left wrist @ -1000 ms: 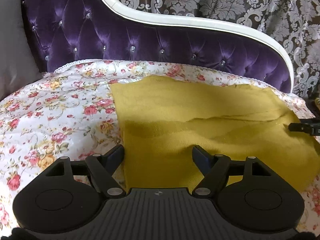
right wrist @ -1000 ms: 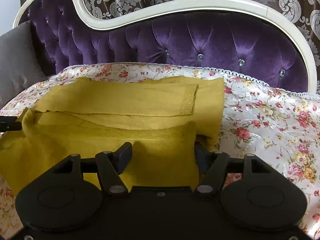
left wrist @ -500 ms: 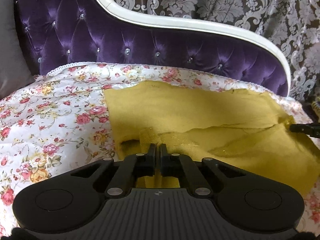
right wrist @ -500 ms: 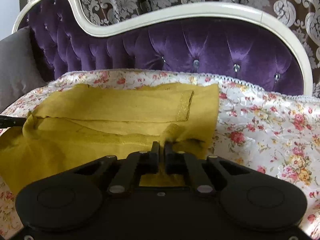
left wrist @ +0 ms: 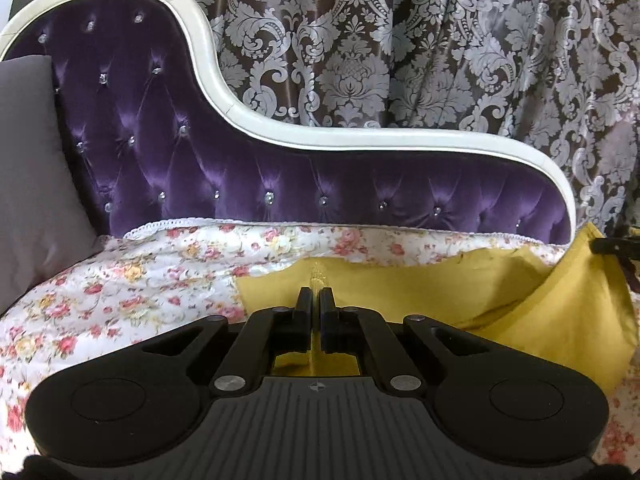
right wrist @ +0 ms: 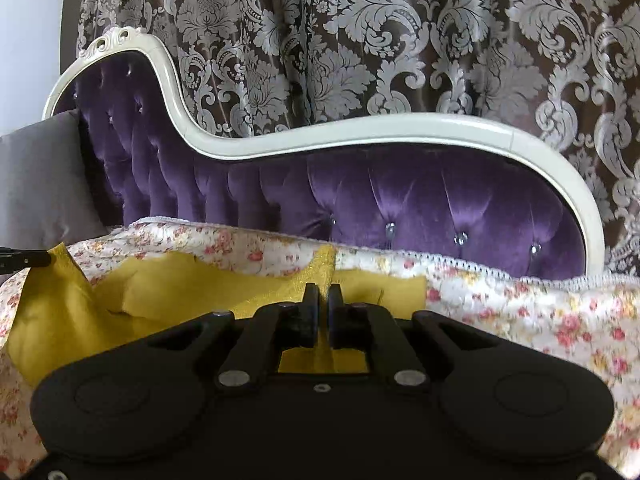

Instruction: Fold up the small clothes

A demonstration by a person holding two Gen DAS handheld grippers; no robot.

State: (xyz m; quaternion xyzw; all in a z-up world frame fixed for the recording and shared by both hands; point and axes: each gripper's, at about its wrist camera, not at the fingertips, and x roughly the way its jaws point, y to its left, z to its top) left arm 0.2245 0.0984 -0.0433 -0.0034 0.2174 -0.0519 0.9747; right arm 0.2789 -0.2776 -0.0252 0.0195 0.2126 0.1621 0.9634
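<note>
Counting: one yellow garment (left wrist: 560,320), two grippers, one grey cushion (left wrist: 32,184), one purple sofa back (left wrist: 280,176). Garment lies on the flowered cover (left wrist: 120,280), its near edge lifted at both ends. Left gripper (left wrist: 315,300) level, jaws closed on the left end; right gripper (right wrist: 322,296) level, jaws closed on the right end, gold trim showing.
</note>
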